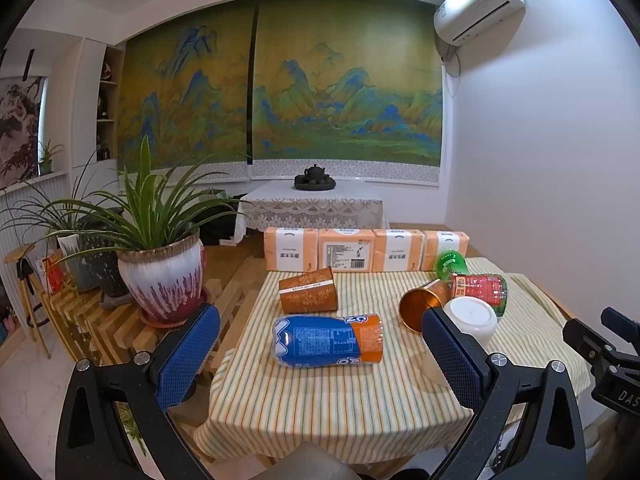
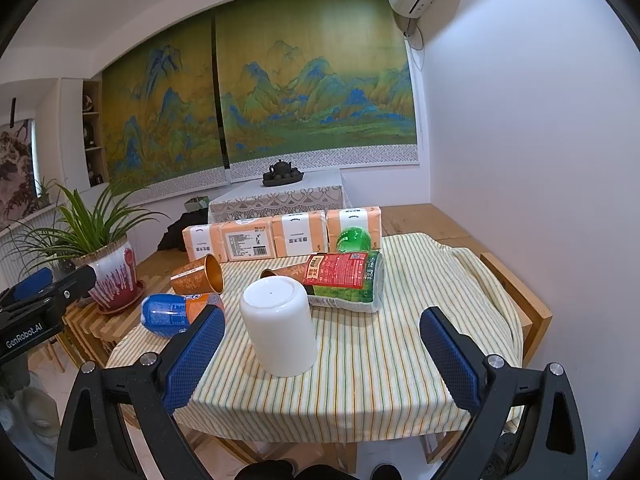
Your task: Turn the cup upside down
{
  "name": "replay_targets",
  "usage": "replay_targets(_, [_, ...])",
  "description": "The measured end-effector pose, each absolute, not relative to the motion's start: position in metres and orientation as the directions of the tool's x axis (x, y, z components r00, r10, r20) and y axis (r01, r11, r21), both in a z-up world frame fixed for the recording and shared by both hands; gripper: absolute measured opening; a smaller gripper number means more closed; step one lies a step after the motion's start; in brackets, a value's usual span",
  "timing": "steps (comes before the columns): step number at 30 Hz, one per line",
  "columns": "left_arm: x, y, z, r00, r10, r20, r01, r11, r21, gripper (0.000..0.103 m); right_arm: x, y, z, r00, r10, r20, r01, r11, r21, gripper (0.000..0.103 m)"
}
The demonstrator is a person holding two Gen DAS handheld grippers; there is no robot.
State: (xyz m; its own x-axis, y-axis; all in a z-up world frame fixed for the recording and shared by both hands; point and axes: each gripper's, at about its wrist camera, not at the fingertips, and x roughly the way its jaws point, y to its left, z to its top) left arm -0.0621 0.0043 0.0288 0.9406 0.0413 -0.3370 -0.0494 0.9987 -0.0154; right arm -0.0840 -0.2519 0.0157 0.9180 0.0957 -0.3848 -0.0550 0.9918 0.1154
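A white cup stands upside down on the striped tablecloth, its flat base up. It also shows in the left wrist view, partly behind my left gripper's right finger. My right gripper is open and empty, held back from the cup near the table's front edge. My left gripper is open and empty, in front of the blue and orange bottle.
Two orange paper cups lie on their sides. A green bottle with a red label lies behind the white cup. Tissue packs line the table's far edge. A potted plant stands to the left.
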Motion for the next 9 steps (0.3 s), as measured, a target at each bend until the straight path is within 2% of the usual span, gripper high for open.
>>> replay_targets(9, [-0.0606,0.0034,0.0256,0.940,0.049,-0.337,-0.053,0.999,-0.002,0.102,-0.0808,-0.2510,0.0123,0.913,0.098,-0.397,-0.058,0.992,0.112,0.097])
